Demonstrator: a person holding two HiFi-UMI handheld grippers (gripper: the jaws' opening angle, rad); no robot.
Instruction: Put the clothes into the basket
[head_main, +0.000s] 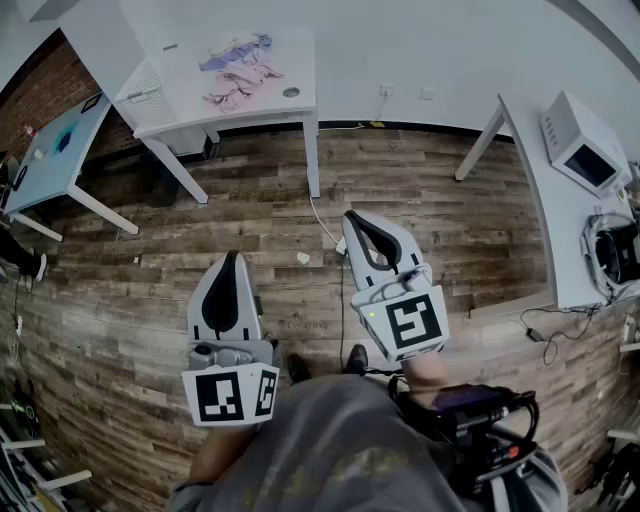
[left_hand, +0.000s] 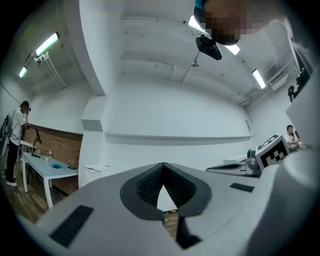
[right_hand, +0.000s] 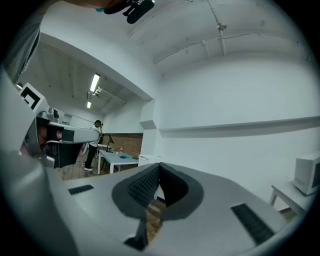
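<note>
Loosely crumpled, the pink and lavender clothes lie mid-counter, the heap running from the far edge toward the near edge, lavender farthest. A white basket sits at the counter's left end. The left tool and right tool have their jaws together, empty, above the wood-plank floor, well apart from the counter. The walls are white.

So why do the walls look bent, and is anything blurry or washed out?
Head view: the wide lens bows the wooden floor planks and the table edges; the clothes look tiny. Left gripper view: the wall curves, the tube light blows out white, a mosaic patch hides a face. Right gripper view: black corners, and the right gripper, up close, looks soft.
</note>
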